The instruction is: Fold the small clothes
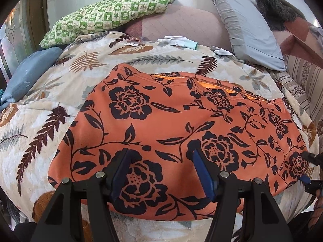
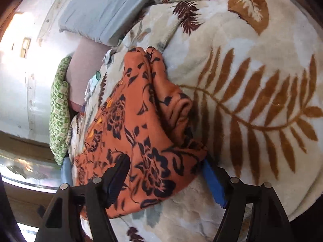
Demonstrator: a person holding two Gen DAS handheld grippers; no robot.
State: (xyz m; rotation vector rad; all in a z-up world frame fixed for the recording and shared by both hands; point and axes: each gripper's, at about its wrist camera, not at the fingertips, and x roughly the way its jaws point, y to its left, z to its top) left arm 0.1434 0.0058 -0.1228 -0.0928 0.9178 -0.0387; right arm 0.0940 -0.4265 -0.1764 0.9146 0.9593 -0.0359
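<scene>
Orange black-flowered garment (image 1: 161,125) lies spread flat; left claw (image 1: 161,159) and right claw (image 2: 167,167) gape

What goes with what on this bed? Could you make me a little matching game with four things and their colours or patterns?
Things:
1. garment
2. blanket
3. quilted pillow
4. glove

Looks:
A. green and cream checks
B. orange with dark flowers
C. pale grey with a teal cuff
D. cream with brown fern leaves

Pairs: 1-B, 2-D, 3-A, 4-C
</scene>
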